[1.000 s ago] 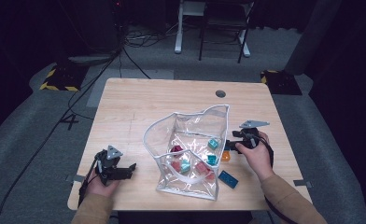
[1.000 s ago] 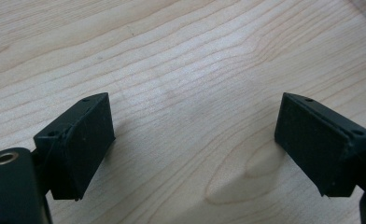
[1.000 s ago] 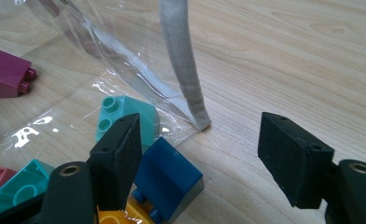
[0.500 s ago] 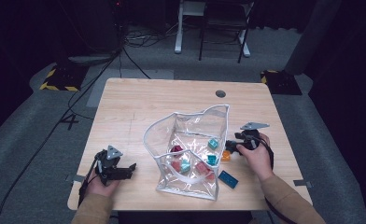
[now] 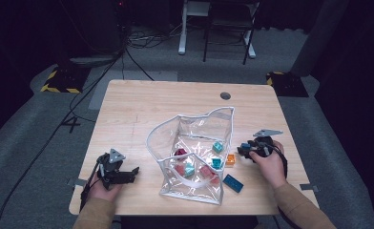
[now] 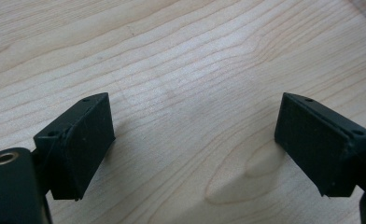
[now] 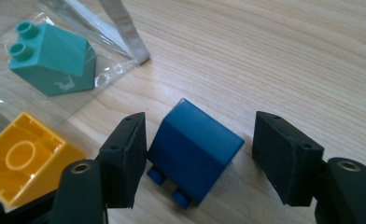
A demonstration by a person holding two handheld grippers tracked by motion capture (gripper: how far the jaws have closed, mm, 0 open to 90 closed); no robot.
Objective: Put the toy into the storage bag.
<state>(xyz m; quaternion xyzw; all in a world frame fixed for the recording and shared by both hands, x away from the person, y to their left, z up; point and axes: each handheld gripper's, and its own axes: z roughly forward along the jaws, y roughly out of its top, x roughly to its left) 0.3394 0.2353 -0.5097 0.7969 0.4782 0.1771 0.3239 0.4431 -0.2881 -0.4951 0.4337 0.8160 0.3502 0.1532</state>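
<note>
Since a second ago the right gripper [image 7: 195, 154] has edged down astride the small blue brick [image 7: 195, 151], jaws closing but not yet gripping, to grasp it, while the left gripper [image 6: 190, 149] rests wide apart on the table [image 6: 181, 56].

A dim lab or recording studio is showing here: a lone wooden desk [image 5: 166, 109] is standing on grey carpet [image 5: 42, 129], black cables [image 5: 104, 71] are trailing across the floor, yellow-and-black hazard tape [image 5: 58, 81] is marking floor plates, and dark curtains are closing off the back.
</note>
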